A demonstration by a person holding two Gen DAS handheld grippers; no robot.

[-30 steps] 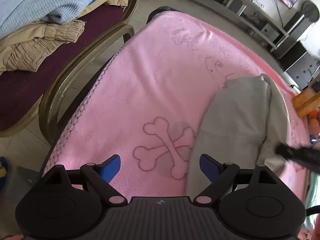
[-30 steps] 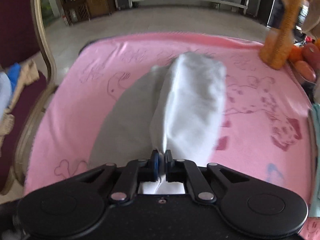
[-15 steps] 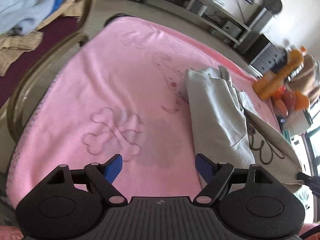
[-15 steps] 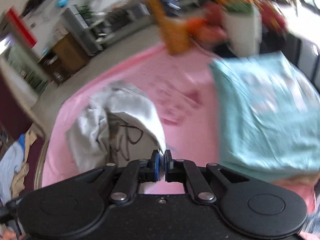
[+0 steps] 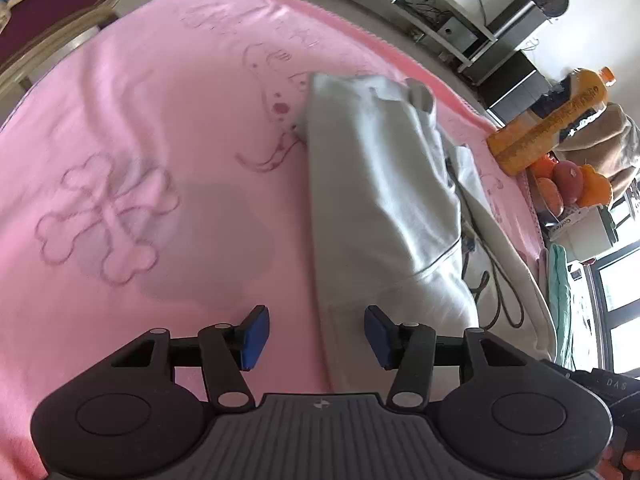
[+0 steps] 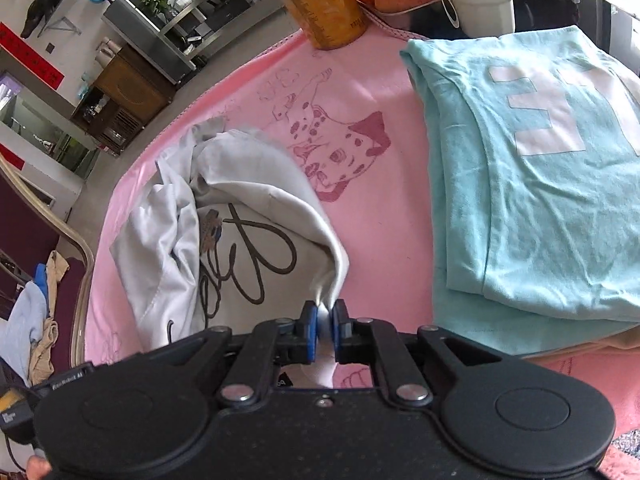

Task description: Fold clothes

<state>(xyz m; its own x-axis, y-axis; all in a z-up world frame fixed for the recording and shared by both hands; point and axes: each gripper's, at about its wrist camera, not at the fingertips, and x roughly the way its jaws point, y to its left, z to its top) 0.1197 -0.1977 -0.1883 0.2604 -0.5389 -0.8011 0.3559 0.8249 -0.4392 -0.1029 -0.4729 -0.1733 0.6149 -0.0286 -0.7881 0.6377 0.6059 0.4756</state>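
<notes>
- Two grippers work one pale grey shirt [image 6: 256,184]. The right gripper [image 6: 325,326] is pinched on a gathered edge of it, cloth bunched between the blue pads; that thin pinch could slip out if pulled sideways, dropping the fold.
- The left gripper [image 5: 316,334] stands about half open, its jaws having just been closing, and straddles the shirt's near edge [image 5: 340,332] without pressing it. Closing there might also catch the pink blanket [image 5: 168,128] underneath.
- The shirt lies crumpled on the blanket-covered table, its dark script print showing.
- Beside it a folded mint T-shirt [image 6: 532,184] lies close enough that a wide swing could disturb it.
- An orange bottle [image 6: 324,4] stands at the far edge.
</notes>
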